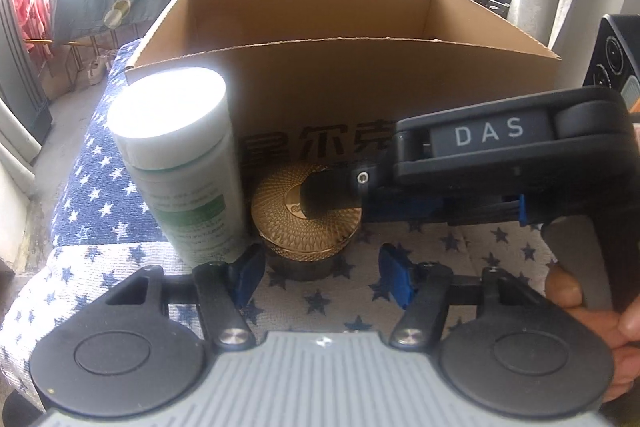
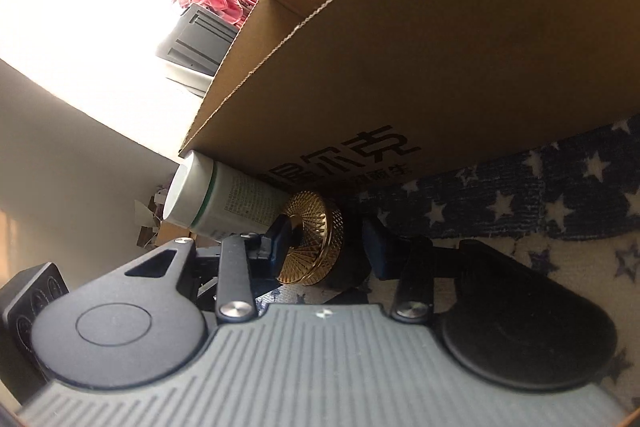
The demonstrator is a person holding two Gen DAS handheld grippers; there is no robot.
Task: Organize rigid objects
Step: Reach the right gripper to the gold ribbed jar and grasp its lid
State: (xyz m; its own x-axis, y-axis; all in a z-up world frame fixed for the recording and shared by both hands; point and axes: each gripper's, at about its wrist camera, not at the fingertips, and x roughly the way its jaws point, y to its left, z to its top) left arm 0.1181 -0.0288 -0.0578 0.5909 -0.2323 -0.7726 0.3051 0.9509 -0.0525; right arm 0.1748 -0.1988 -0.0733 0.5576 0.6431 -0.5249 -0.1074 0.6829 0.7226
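Gold-lidded jar (image 1: 306,215), round with a finely ribbed top and dark base, sits mid-frame on the star-print cloth (image 1: 100,195) against one cardboard box (image 1: 360,83), beside one white bottle (image 1: 180,163). The right hand-held gripper (image 2: 328,239) straddles the jar; whether its pads are clenched on it, I cannot tell. The left hand-held gripper (image 1: 320,275) hangs half-spread and empty just below.

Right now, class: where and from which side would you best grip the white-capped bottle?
Grip the white-capped bottle across its straight round body, below the cap, from the near side: it stands upright with the cardboard box behind and the gold-lidded jar right beside it.
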